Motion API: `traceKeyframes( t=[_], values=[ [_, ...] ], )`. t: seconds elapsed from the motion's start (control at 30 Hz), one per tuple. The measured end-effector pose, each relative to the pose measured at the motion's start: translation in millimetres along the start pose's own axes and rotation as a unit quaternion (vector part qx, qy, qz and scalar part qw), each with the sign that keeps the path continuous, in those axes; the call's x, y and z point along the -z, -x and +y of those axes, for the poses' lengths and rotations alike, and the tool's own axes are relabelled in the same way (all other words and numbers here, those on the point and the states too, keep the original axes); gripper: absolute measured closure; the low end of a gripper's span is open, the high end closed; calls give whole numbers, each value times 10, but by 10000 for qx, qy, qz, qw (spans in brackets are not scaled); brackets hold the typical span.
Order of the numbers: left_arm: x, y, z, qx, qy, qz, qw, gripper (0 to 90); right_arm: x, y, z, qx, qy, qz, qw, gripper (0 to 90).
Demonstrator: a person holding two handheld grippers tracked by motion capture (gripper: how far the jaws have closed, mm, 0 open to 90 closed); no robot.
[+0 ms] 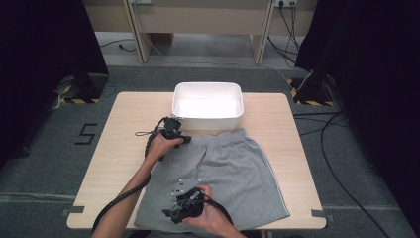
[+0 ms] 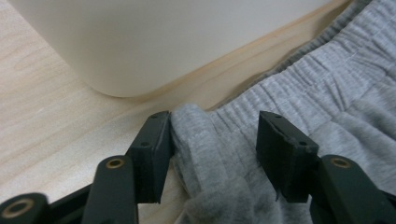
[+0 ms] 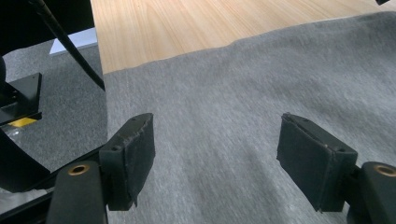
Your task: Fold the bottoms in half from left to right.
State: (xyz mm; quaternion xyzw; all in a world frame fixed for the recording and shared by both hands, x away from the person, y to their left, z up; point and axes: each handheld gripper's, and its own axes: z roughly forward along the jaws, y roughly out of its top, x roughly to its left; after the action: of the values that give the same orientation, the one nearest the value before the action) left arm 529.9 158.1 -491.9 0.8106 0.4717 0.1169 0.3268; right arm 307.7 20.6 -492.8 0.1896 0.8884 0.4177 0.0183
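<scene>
So there's a pair of grey shorts spread flat on the light wood table, taking up the lower middle of the high view, waistband toward the top of the frame and the leg hems down near the bottom edge. Right above the waistband, at centre frame, sits a white tub, just beside the fabric. The left gripper is at the upper left corner of the shorts, left of centre in the high view, right at the end of the waistband. In the left gripper view the left gripper has its jaws spread apart with the bunched-up waistband corner sitting between them; the left jaw is touching the fabric, the right one rests on it further along, so nothing is pinched. The tub's rounded corner fills the upper part of that view, close behind the cloth. The right gripper is low in the high view, just left of centre, over the lower left leg of the shorts. In the right gripper view the right gripper also has its jaws wide apart, hovering over flat grey cloth, with the fabric's edge and bare table toward the upper left of that frame.
</scene>
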Motion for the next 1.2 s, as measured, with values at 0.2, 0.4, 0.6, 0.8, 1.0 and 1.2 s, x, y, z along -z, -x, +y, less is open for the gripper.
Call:
traceKeyframes(
  t=[0.2,0.4,0.6,0.8,1.0,1.2],
  values=[
    [-23,-14,-3,-65,-65,52,9999,559,-32,-43,0,19,-35,-19,10000,283],
    [-22,-51,-10,-57,-68,33,10000,646,-99,-99,11,94,-72,28,9999,283],
    [-24,-65,-10,3,-77,-4,10000,648,-145,-143,28,132,-91,46,9999,284],
    [-28,-68,-14,7,-88,17,10000,628,-166,-158,37,128,-99,62,9998,284],
    [-29,-82,-27,97,-84,2,9999,615,-172,-174,30,133,-109,64,9998,284],
    [-33,-97,-15,205,-127,-11,9997,600,-209,-218,36,76,-139,96,9998,284]
  ],
)
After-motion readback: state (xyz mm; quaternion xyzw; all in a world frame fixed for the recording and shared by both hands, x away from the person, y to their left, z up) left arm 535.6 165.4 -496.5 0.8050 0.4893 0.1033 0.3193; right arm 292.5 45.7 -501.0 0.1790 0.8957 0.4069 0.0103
